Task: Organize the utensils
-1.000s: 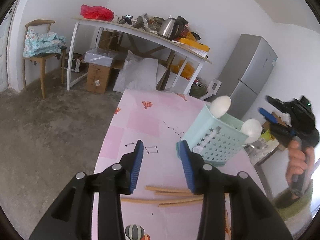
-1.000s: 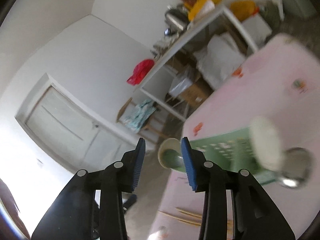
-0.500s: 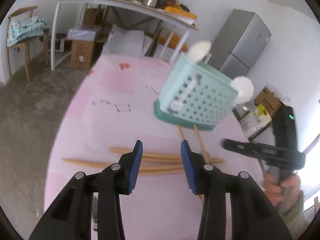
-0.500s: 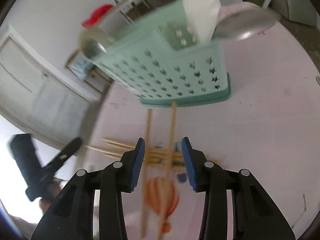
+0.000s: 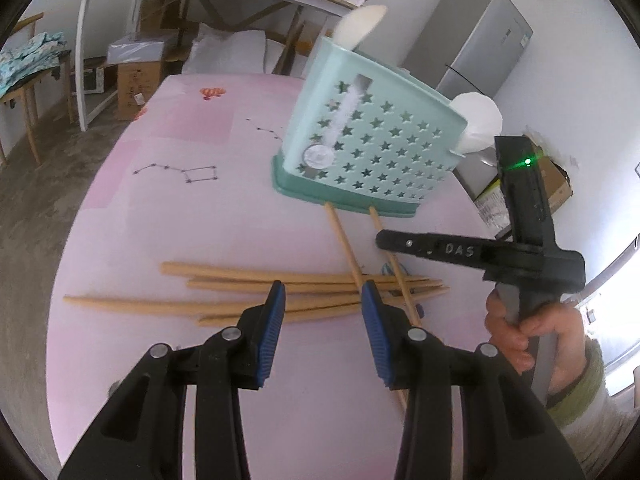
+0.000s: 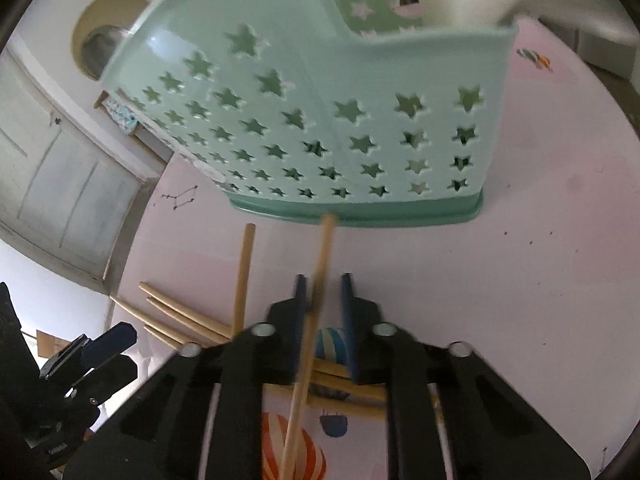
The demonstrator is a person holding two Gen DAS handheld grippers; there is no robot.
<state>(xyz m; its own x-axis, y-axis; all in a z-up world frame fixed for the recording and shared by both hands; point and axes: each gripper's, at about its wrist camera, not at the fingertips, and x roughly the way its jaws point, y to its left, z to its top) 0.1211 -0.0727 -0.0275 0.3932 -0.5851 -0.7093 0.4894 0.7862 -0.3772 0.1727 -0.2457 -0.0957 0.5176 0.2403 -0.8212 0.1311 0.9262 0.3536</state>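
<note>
Closing around a single wooden chopstick (image 6: 316, 300), the right gripper (image 6: 323, 300) is reaching down over the pink table (image 6: 520, 280), its blue pads drawing in on either side of the stick, which looks blurred and tilted; whether the pads are already pressing on it cannot be told. That chopstick's far end is pointing at the base of the mint-green utensil basket (image 6: 320, 120), which is standing on the table just beyond, its star-punched wall filling the right wrist view. A second chopstick (image 6: 244, 280) is lying just to the left, also pointing toward the basket. Nearer, a loose pile of chopsticks (image 5: 248, 292) is lying crosswise on the table. The left gripper (image 5: 322, 316) is hovering above that pile with its jaws partly apart and nothing between them. White spoons (image 5: 478, 124) are standing in the basket. At the right of the left wrist view, a hand (image 5: 528, 332) is gripping the right tool's handle.
</note>
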